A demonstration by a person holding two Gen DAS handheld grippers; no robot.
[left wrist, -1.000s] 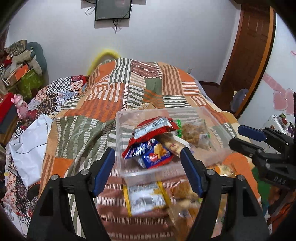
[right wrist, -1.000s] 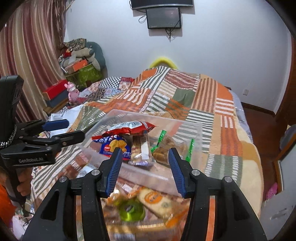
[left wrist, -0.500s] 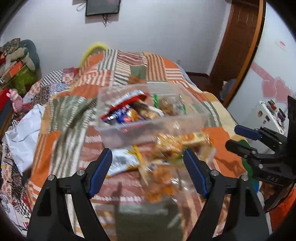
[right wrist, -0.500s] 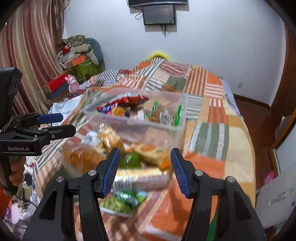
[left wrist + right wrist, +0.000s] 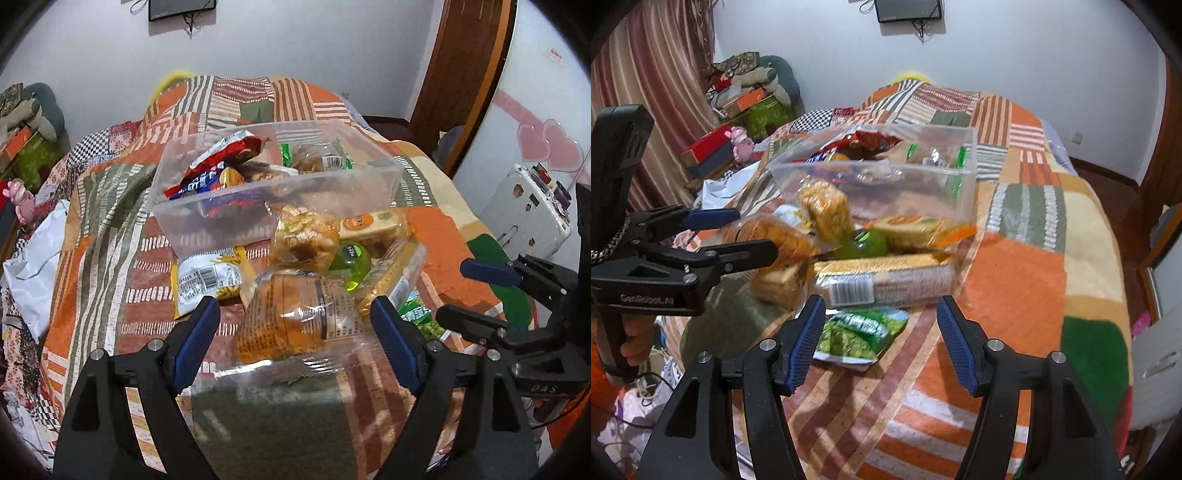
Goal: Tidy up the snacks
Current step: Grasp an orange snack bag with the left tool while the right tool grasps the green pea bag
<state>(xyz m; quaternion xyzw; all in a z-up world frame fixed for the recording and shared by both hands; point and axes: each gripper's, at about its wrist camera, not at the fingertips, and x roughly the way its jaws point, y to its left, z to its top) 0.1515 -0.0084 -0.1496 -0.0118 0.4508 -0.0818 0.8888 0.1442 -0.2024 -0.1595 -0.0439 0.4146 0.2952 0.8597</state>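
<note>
A clear plastic bin [image 5: 369, 192] [image 5: 964, 184] on the patchwork bed holds a red packet [image 5: 225, 155] and other snacks. In front of it lies a pile: a bagged bread loaf [image 5: 284, 325], a bun bag [image 5: 303, 240], a green jelly cup [image 5: 352, 262] [image 5: 864, 243], a long biscuit pack [image 5: 886, 282], a green pea packet [image 5: 857, 332] and a white-yellow packet [image 5: 207, 280]. My left gripper [image 5: 295, 343] is open, its jaws either side of the bread loaf. My right gripper [image 5: 882, 339] is open above the pea packet and biscuit pack.
The bed's quilt [image 5: 1027, 280] drops off at the right, beside a white case [image 5: 524, 210] and a wooden door [image 5: 465, 62]. Boxes and soft toys [image 5: 750, 96] are stacked left by the curtain. A white bag [image 5: 33, 258] lies on the left bed edge.
Both grippers have pulled back and down from the bin toward the snack pile in front of it. Both stay open and empty.
</note>
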